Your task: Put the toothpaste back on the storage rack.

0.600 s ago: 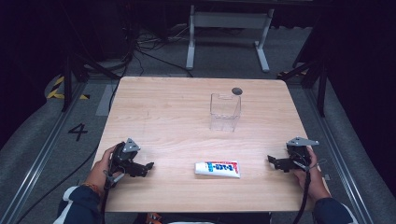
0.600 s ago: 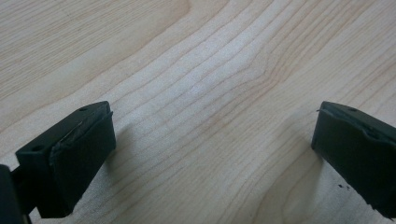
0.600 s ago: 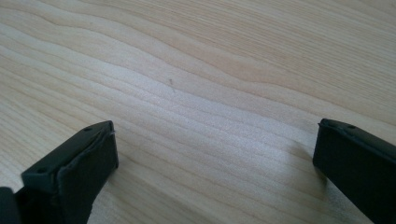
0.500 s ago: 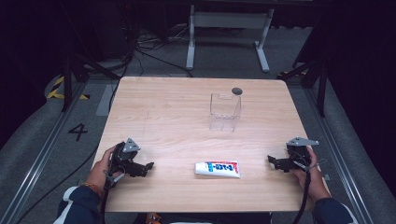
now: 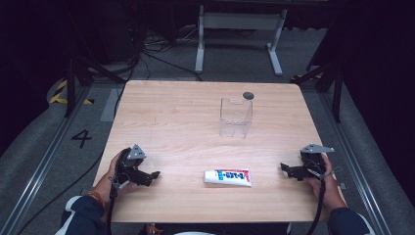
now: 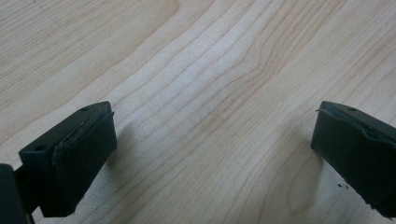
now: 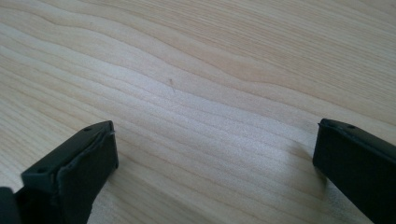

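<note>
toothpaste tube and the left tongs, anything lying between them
Nothing: in the high view only bare wood of the table separates the left tongs from the toothpaste tube.

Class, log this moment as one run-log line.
left tongs: open, empty | right tongs: open, empty | toothpaste tube: flat between them, untouched | clear container: upright, farther back
</note>
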